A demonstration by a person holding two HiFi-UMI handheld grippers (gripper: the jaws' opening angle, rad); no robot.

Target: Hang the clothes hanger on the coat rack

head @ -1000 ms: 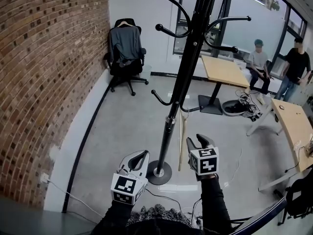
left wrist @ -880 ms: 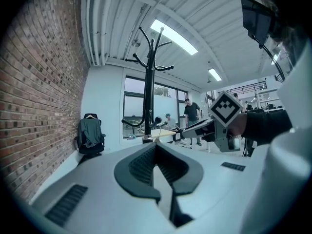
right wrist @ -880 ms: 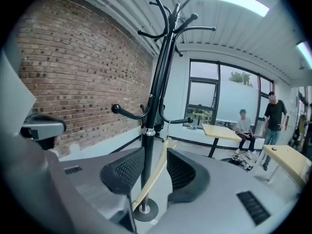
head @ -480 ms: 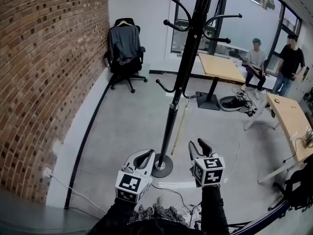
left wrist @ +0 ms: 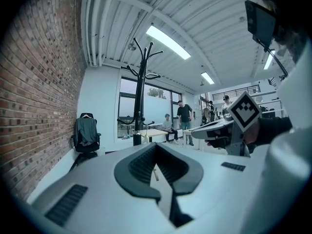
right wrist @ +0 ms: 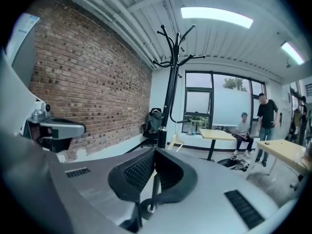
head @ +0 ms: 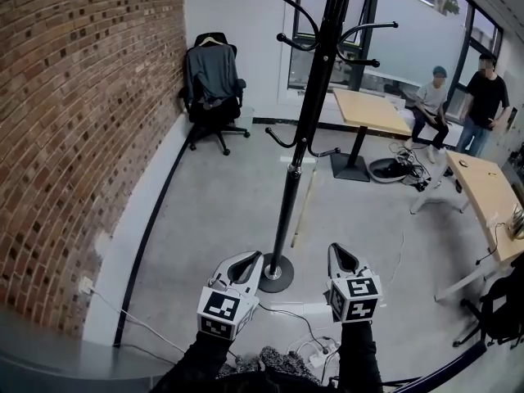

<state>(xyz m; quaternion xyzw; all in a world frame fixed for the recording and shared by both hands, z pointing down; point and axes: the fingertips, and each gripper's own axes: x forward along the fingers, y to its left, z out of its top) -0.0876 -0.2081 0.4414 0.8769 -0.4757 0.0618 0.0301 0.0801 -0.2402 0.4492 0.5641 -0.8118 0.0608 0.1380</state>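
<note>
The clothes hanger [head: 301, 207] hangs from a low hook of the coat rack [head: 304, 129], centre frame; so left gripper [head: 246, 262] and right gripper [head: 339, 256] sit low, jaws closed, empty.

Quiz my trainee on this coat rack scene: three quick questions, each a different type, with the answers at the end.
1. True or false: the wooden hanger lies flat on the floor beside the coat rack.
2. What is draped over the office chair by the brick wall? A) a dark grey jacket B) a white towel C) a red blanket
3. Fill in: the left gripper and the right gripper both have their jaws ____, with nothing held.

Key: 1 false, it hangs from one of the rack's lower hooks; 2 A; 3 shut.
</note>
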